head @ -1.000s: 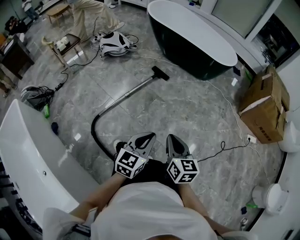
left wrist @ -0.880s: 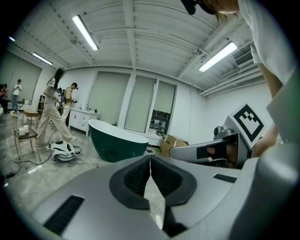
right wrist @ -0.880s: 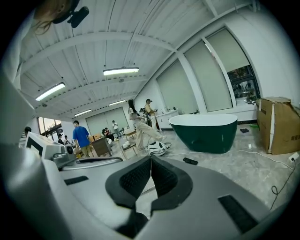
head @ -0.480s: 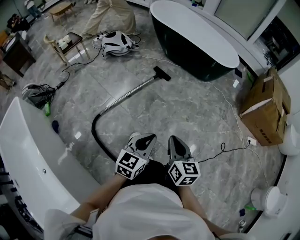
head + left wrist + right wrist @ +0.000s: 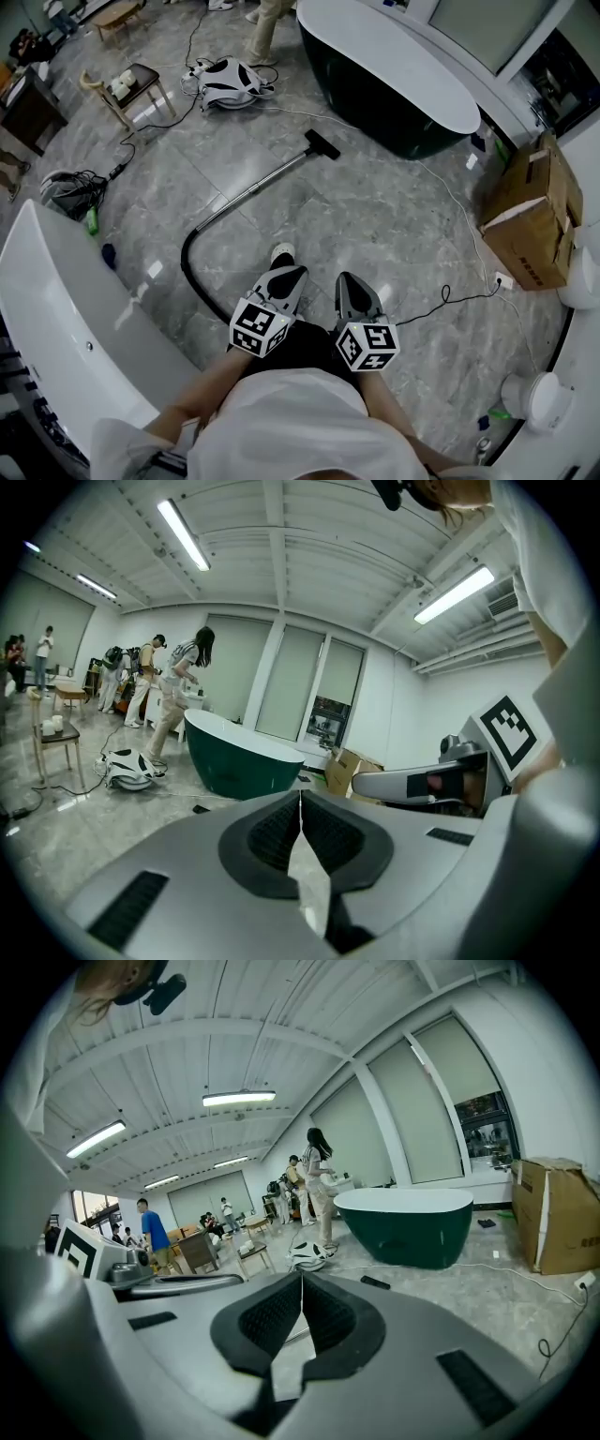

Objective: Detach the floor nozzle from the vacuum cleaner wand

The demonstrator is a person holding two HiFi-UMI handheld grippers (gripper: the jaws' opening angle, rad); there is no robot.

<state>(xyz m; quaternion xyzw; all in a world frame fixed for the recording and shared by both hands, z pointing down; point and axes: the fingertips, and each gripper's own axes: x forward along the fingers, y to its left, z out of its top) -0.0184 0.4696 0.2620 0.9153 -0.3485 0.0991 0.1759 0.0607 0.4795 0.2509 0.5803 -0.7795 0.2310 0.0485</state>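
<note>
Floor nozzle (image 5: 322, 145): it lies flat on the grey floor, close to the dark green bathtub (image 5: 375, 103). It is joined to the end of the wand.
Wand (image 5: 251, 192): a long silver tube lying on the floor. It runs from the nozzle back to the black hose (image 5: 190, 272).
Hose: it bends round in a curve, and that curve is near the left gripper.
Left gripper (image 5: 291, 273): held low, close in front of the person's body. It points forward and a little down. Its fingers are pressed tight together with nothing in them.
Right gripper (image 5: 349, 278): just beside the left one, pointing the same way. Its fingers are closed too, with nothing in them.
Arms: both are bent and tucked in close to the body.
Nozzle and fingers: the nozzle is well ahead of both grippers, and neither touches it.
Vacuum cleaner body (image 5: 225, 84): on the floor, far past the nozzle.
</note>
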